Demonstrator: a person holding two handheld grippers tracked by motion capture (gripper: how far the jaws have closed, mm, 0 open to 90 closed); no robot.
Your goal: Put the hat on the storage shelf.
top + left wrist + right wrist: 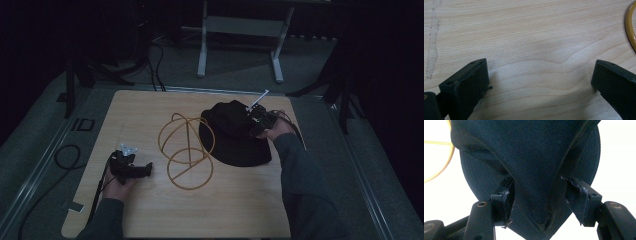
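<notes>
Soft, light black cloth, the hat (534, 165) sagged where the right gripper (537, 195) pinched its crown, while the left gripper (539, 80) rested spread, empty.

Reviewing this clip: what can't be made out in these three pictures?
- High view: the right gripper jaws, buried in the crown of the black fabric hat.
- High view: part of the yellow wire hat stand, covered by the hat's brim.
- Right gripper view: tabletop washed out white; whether the pads press the fabric is unclear.
- Left gripper view: the stand's ring, cut off by the right edge, beyond the open left gripper.
</notes>
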